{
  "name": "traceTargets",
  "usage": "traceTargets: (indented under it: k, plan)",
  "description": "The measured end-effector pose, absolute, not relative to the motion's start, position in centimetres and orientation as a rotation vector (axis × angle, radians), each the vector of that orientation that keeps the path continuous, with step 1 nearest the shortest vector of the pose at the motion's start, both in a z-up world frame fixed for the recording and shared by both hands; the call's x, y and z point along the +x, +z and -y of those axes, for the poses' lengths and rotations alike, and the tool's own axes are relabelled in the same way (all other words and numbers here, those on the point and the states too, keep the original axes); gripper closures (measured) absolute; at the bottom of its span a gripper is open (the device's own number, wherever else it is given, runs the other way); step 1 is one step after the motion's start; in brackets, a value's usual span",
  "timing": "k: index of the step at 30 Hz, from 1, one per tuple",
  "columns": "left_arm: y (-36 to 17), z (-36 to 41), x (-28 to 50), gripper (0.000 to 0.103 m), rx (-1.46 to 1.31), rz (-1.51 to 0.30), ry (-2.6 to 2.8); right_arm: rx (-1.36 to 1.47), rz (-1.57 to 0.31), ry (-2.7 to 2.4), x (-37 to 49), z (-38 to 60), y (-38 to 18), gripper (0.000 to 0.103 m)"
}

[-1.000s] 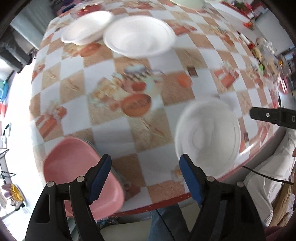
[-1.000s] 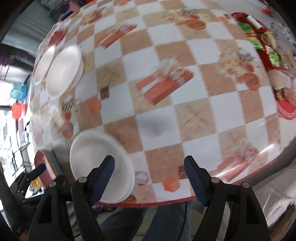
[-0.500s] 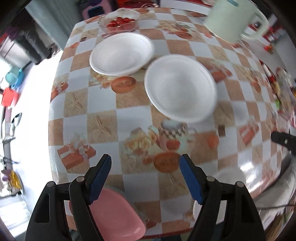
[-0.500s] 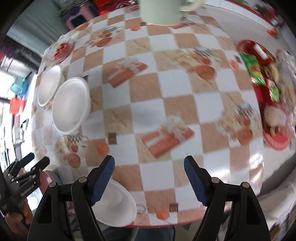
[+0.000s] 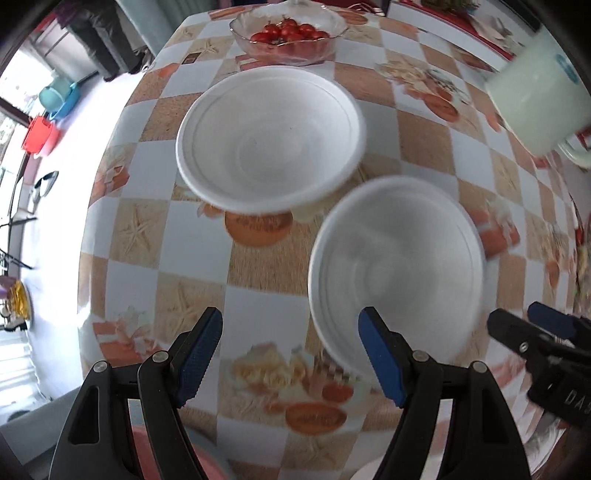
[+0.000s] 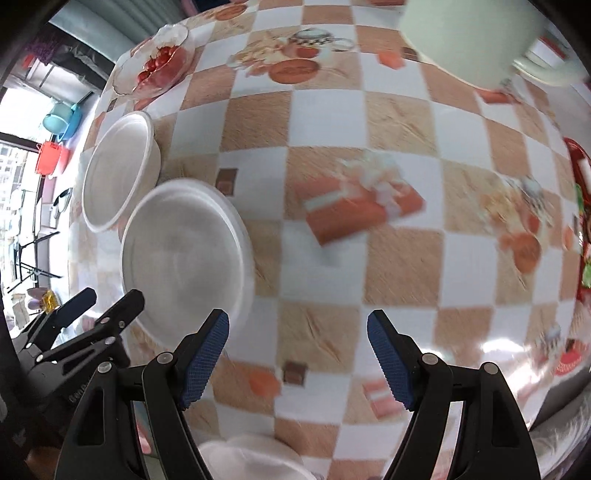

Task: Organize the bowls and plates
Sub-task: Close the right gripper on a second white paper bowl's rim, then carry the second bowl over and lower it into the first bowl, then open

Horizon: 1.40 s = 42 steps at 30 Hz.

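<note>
Now both grippers are spread apart and empty. Just beyond the left gripper (image 5: 290,354), slightly right of its gap, sits a white bowl (image 5: 397,273), blurred. A second white bowl (image 5: 271,144) lies farther off and left, seemingly touching it. The right gripper (image 6: 297,356) sits right of both bowls, so the left is nearer. A pink dish (image 5: 210,467) and another white one are cut off at the near edge.

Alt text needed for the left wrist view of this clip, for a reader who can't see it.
The open left claw hovers empty over a checkered tablecloth, near two round white foam bowls standing side by side. Behind them sits a clear glass dish of cherry tomatoes; a pale green mug stands right, and the right claw enters lower right.
</note>
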<state>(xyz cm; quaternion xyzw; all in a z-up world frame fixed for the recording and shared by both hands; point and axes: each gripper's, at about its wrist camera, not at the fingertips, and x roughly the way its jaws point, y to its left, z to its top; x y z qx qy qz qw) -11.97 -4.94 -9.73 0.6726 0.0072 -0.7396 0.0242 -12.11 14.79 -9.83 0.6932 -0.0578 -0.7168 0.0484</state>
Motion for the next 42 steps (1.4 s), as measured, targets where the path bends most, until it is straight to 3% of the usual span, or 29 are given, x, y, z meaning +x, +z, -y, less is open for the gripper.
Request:
traceTargets:
  k: [10, 12, 15, 17, 21, 32, 42]
  plan:
    - [-12.6, 5.0, -14.2, 0.026, 2.175, -0.073, -2.200, 2.150, 0.156, -2.135, -14.6, -13.0, -12.6, 0.025]
    - [-13.1, 5.0, -14.3, 0.035, 2.194, -0.085, -2.186, 2.166, 0.140, -2.119, -14.6, -12.6, -13.1, 0.046]
    - [-13.8, 4.7, -14.5, 0.052, 2.248, -0.137, -2.170, 2.196, 0.179, -2.065, -14.4, -12.3, -14.1, 0.066]
    - [-13.8, 4.3, -14.6, 0.064, 2.266, -0.142, -2.189, 2.184, 0.179, -2.072, -14.3, -12.0, -14.1, 0.069]
    - [-13.7, 2.9, -14.8, 0.075, 2.286, -0.084, -2.225, 2.193, 0.242, -2.014, -14.0, -11.7, -14.4, 0.085]
    - [-13.6, -1.0, -10.2, 0.075, 2.362, 0.100, -2.285, 2.254, 0.242, -1.960, -7.3, -12.1, -14.9, 0.085]
    - [-13.6, -2.6, -5.4, 0.074, 2.384, 0.153, -2.294, 2.283, 0.313, -1.965, -1.7, -12.7, -15.3, 0.085]
